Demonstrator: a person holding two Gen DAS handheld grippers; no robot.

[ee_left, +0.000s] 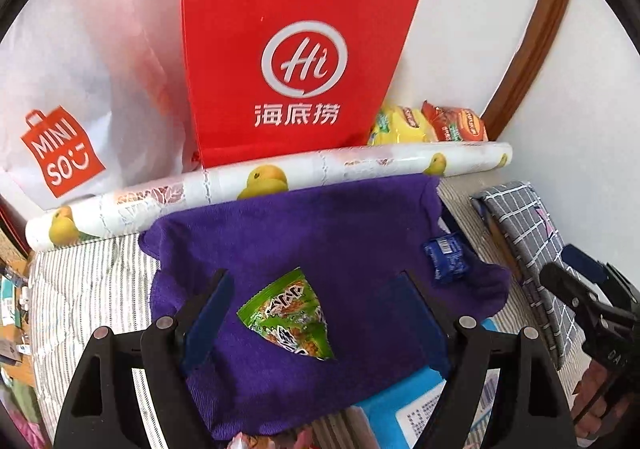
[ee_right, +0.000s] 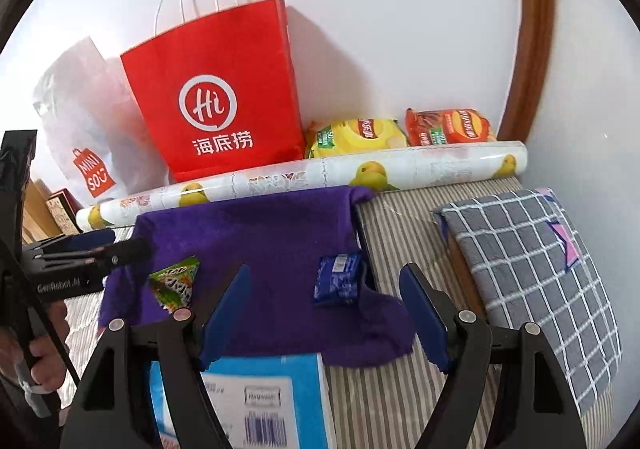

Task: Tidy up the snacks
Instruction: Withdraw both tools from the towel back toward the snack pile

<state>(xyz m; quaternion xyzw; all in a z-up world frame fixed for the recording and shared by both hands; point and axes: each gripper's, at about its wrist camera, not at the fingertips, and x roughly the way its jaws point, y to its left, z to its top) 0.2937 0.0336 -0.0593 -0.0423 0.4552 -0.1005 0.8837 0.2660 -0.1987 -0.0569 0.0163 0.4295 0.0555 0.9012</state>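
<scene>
Green snack packet (ee_left: 289, 316) lying flat on purple cloth (ee_left: 320, 225), lower centre of left wrist frame, between wide-spread fingers of left gripper (ee_left: 318, 303), untouched. Blue snack packet (ee_right: 338, 279) mid-frame, right wrist view, above wide-open, empty right gripper (ee_right: 325, 305). Red paper bag (ee_right: 216, 97) upper left.

The left gripper (ee_left: 318, 309) stood with jaws spread wide above a purple cloth (ee_left: 320, 233), nothing between them touching the pads. A green snack packet (ee_left: 290, 319) lay on the cloth between the fingers. A blue snack packet (ee_left: 447, 255) lay near the cloth's right edge. Behind stood a red paper bag (ee_left: 288, 49), with a fruit-patterned roll (ee_left: 264, 181) lying just in front of it.
</scene>
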